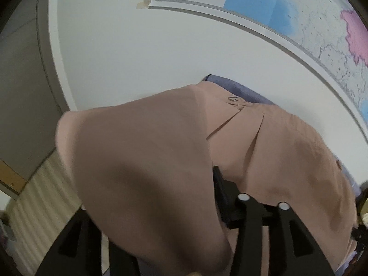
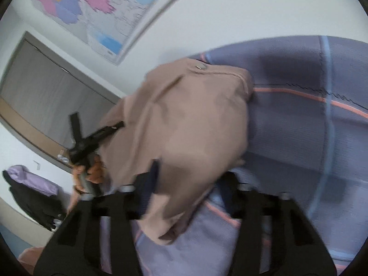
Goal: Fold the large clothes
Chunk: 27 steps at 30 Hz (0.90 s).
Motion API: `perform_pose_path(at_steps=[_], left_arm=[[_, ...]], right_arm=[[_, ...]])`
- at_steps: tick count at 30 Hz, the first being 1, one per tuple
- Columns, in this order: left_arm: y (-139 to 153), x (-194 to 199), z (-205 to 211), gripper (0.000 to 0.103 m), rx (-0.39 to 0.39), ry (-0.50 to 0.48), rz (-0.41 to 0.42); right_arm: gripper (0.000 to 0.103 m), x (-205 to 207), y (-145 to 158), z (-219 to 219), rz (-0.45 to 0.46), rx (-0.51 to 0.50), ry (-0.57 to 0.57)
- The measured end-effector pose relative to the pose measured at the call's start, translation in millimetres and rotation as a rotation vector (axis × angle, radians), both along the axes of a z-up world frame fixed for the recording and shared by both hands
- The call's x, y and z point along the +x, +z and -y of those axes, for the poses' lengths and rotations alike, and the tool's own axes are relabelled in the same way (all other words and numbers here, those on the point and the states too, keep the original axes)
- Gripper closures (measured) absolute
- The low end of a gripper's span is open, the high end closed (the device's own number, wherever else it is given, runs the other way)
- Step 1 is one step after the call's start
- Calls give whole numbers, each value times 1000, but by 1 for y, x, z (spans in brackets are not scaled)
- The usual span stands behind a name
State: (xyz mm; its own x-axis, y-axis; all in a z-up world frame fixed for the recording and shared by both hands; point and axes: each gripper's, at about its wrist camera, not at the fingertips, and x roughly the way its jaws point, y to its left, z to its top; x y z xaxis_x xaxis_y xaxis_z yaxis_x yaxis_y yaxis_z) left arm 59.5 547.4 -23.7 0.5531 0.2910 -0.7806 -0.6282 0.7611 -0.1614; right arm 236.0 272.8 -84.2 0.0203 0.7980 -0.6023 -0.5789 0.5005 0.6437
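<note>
Presently my right gripper [image 2: 184,184] pinches the pink garment [image 2: 184,119] at lower centre; my left gripper [image 1: 184,184] sits half-spread under it, grip indeterminate. Cloth hangs mid-frame over a purple plaid bedsheet [image 2: 299,126]; wall map [image 1: 310,23] upper right.

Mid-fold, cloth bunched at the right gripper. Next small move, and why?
Probably lower the right gripper toward the bed sheet to lay the fold down. The pink garment hangs bunched between its fingers, over the sheet, while the left gripper stands open at the cloth's edge, so only the right one may be carrying it.
</note>
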Motion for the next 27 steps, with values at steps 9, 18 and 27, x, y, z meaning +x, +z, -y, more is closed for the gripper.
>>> perform_pose_path(at_steps=[9,18,27], left_arm=[[31,-31,18,26,147,52,-59],[64,-60,65,18,279,1,78],[37,-42,129,18,243,-247,67]], right_arm=[[93,6,-7,-59,39,-85,20],[42,-11,23,-34,182,-161,-60],[41,-43,60,-38,388,-124,-61]])
